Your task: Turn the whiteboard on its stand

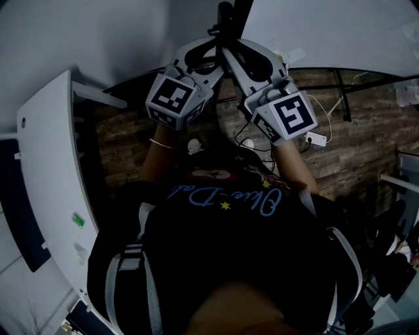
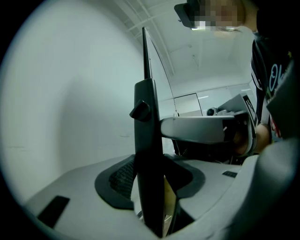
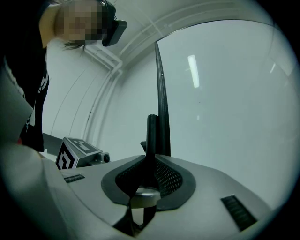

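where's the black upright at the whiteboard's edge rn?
Head view, top centre: the black upright stands where the left gripper and right gripper meet. Each gripper view shows it between that gripper's jaws, the whiteboard beside it.

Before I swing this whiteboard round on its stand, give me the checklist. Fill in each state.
1. The black post sits inside the left gripper: ok.
2. The left gripper is clamped on it: not ok, gaps show either side.
3. The post sits inside the right gripper: ok.
4. The right gripper is clamped: cannot tell.
5. The whiteboard stands upright: ok.
6. Room for its swing: cannot tell.
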